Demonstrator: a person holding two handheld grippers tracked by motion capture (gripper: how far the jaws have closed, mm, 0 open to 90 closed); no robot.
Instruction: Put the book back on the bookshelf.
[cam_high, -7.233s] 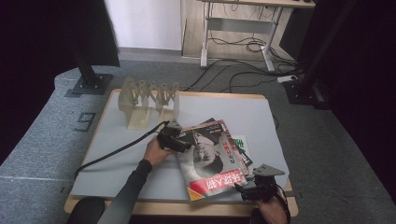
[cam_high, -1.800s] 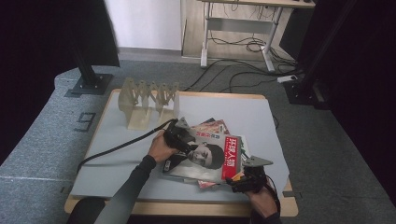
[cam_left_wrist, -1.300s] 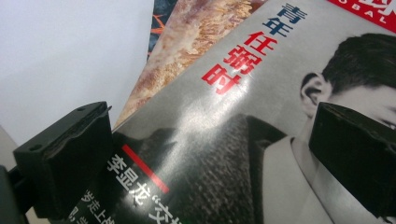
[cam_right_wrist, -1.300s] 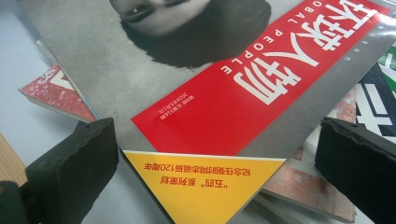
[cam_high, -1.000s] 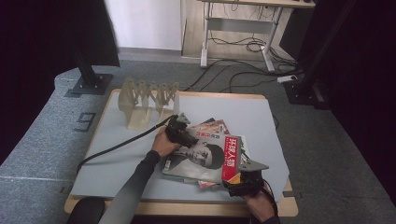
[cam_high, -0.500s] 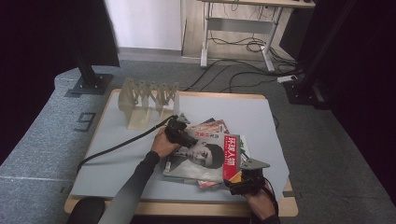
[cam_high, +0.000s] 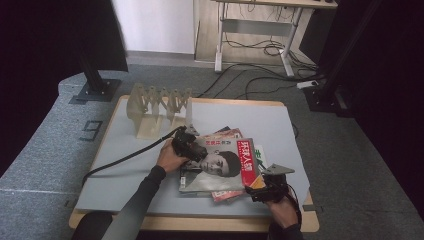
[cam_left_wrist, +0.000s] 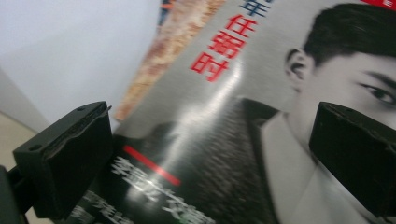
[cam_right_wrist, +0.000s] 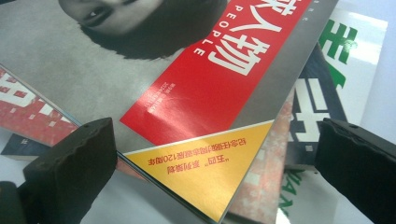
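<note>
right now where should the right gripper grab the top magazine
At its yellow corner, coming in flat from the table's near edge. That corner of the top magazine overhangs the pile, and the right gripper already has its open jaws either side of it.

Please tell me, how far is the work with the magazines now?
Looks done: the portrait magazine lies on top of the magazine pile. In hand: the left gripper rests open at its upper left corner, the right gripper sits open at its lower right corner; neither clamps it. Left, probably: the wooden rack holds no magazine yet.
</note>
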